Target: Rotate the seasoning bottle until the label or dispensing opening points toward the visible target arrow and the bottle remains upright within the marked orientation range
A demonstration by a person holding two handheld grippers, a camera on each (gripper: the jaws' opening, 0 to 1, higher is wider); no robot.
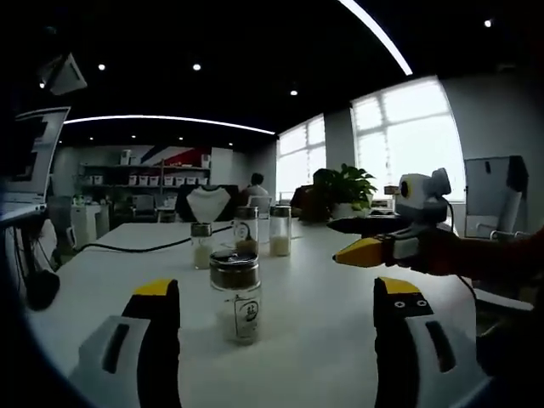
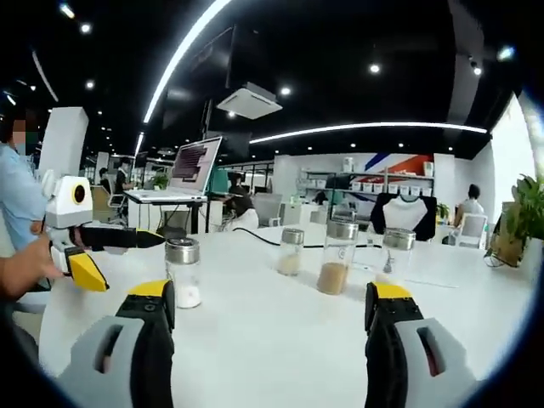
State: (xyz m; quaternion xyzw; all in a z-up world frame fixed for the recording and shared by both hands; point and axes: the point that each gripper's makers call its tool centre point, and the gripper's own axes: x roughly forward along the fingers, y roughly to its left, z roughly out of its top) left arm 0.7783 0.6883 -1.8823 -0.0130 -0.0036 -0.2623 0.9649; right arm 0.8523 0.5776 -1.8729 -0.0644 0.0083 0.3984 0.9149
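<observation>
Both tongs spread and empty, left tongs (image 1: 276,319) facing the upright seasoning bottle (image 1: 235,296) on the bench (image 1: 323,340): likely slick, breakable glass, best pinched mid-body.

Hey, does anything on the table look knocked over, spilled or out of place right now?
Nothing stands out. The four seasoning bottles stand upright on the white table, lids on, no spill visible.
</observation>
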